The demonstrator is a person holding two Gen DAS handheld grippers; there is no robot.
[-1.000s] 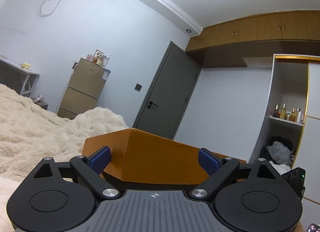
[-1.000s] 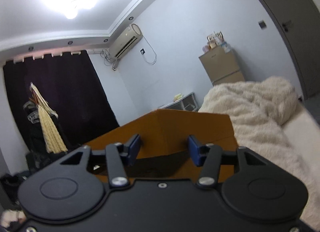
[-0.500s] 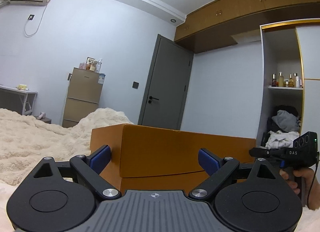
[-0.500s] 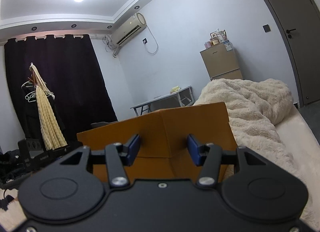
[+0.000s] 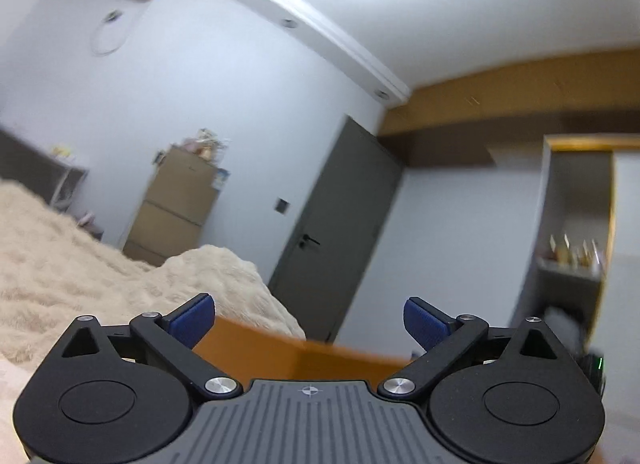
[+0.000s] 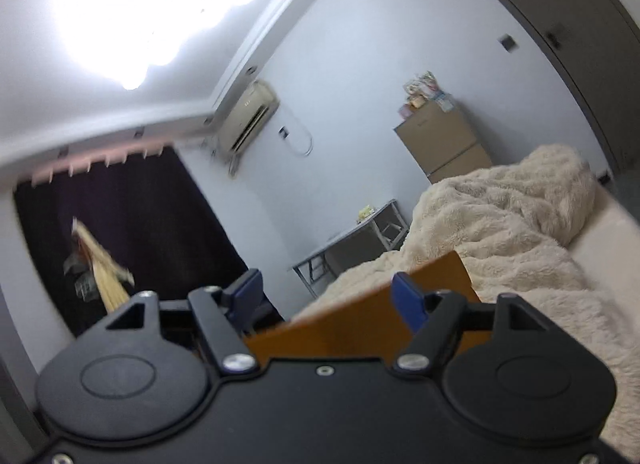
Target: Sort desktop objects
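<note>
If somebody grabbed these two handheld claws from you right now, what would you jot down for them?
Left gripper: jaws opening wide, pads clear of the orange box, which sits low between them.
Right gripper: jaws also opening; the box lies between them, not gripped.
The box is beside the fluffy blanket.
Done: the box looks released.
Left: no other desktop items are visible in either blurred view, so look around for what remains to sort.

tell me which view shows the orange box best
The right wrist view: the orange box shows a slanted top edge, a corner and a broad face against the cream blanket. The left wrist view gives only a blurred low strip of it above the gripper body.
</note>
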